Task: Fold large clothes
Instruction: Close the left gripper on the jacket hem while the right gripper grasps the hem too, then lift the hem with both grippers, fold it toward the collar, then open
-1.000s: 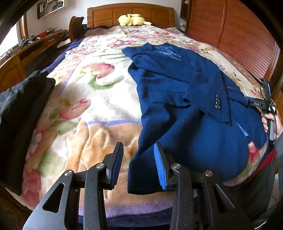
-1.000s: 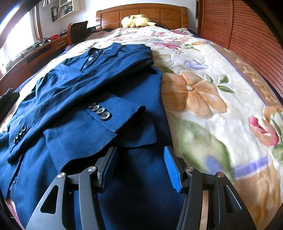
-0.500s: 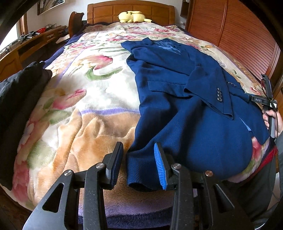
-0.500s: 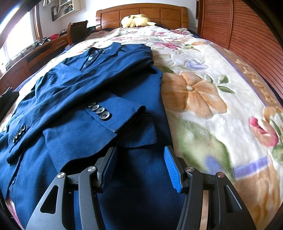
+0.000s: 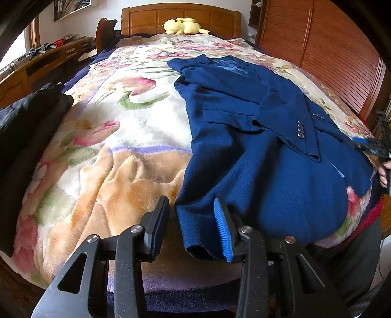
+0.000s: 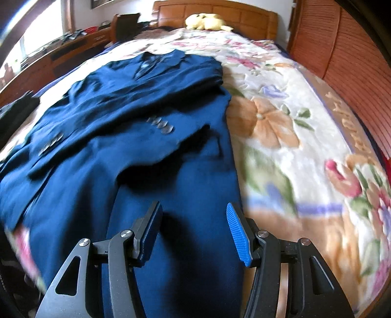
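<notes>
In the left wrist view, the left gripper (image 5: 191, 226) stood part open around the hem corner of the blue jacket (image 5: 256, 156), its fingers not yet pressing. Both sleeves lay folded across; the lengthwise folds remained. In the right wrist view, the right gripper (image 6: 194, 234) had just widened, empty, above the jacket on the floral-blanketed bed (image 6: 305, 156) beside a slatted wooden wall (image 6: 354, 49).

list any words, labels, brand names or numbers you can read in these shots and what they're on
None can be read.
Other hand-held gripper at the right edge of the left wrist view: its small label is too blurred to read.
Blue jacket: the pale patch inside the collar shows no readable text.
Framed picture on the wall: too small to read.
</notes>
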